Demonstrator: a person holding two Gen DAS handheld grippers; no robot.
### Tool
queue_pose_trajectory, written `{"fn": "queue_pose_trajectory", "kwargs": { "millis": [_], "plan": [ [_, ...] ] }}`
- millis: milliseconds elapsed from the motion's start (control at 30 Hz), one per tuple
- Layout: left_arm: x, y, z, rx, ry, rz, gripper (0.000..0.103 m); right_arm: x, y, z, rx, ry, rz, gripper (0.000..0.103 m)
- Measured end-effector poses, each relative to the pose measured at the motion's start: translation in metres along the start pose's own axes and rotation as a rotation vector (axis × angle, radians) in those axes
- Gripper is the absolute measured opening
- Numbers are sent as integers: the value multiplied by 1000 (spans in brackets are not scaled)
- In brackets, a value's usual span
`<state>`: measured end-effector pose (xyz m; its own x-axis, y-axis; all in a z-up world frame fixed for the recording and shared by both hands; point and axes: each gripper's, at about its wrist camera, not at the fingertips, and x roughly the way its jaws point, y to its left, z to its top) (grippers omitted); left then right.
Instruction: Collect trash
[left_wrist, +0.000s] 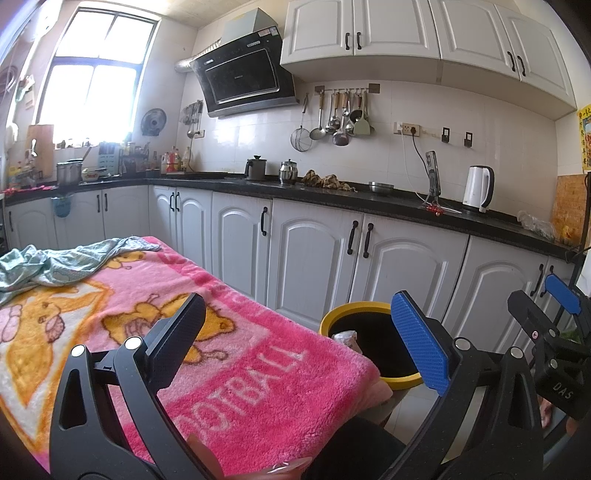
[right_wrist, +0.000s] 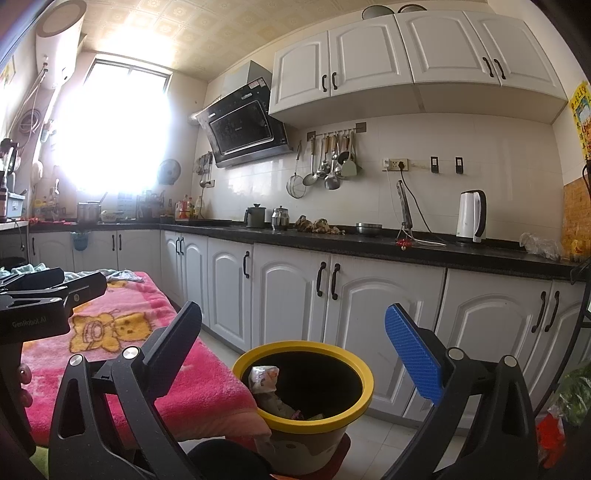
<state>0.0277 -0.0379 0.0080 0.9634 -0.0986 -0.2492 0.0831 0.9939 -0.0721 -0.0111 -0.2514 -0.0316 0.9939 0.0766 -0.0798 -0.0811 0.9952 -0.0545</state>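
A trash bin with a yellow rim (right_wrist: 303, 384) stands on the floor beside the pink blanket-covered table (right_wrist: 122, 332); it also shows in the left wrist view (left_wrist: 365, 343). Wrappers and crumpled trash (right_wrist: 264, 380) lie inside it, and a piece shows in the left wrist view (left_wrist: 345, 338). My left gripper (left_wrist: 295, 339) is open and empty above the table's near corner. My right gripper (right_wrist: 295, 354) is open and empty, held above the bin. The right gripper shows at the right edge of the left wrist view (left_wrist: 554, 306).
A crumpled light green cloth (left_wrist: 55, 262) lies at the table's far end. White cabinets (right_wrist: 369, 302) under a black counter (right_wrist: 369, 240) run behind the bin. A kettle (right_wrist: 471, 218), pots and a phone on a stand sit on the counter.
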Motion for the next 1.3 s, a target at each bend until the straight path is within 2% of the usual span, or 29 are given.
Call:
{"fn": "queue_pose_trajectory", "kwargs": {
  "millis": [600,900,1000,1067,1100,1167,1200,1233,1300],
  "plan": [
    [0,-1,0,-3,6,2,92,0,1,-10,3,3,-4,97],
    [2,12,-4,-33,55,15,92,1,-1,-7,5,19,-4,97],
    [1,28,1,-66,83,31,92,9,10,-1,1,54,40,97],
    [-4,52,5,-104,118,45,92,16,35,5,-43,63,126,97],
    [-9,72,6,-121,140,79,92,19,45,9,-53,60,160,97],
    [-20,114,8,-158,169,170,92,30,93,20,-82,66,305,97],
    [-31,153,7,-203,187,274,92,37,119,25,-90,87,387,97],
    [-39,180,6,-237,199,342,92,42,143,28,-97,108,454,97],
    [-65,266,-3,-324,268,594,92,55,222,33,-127,200,658,97]
  ]
}}
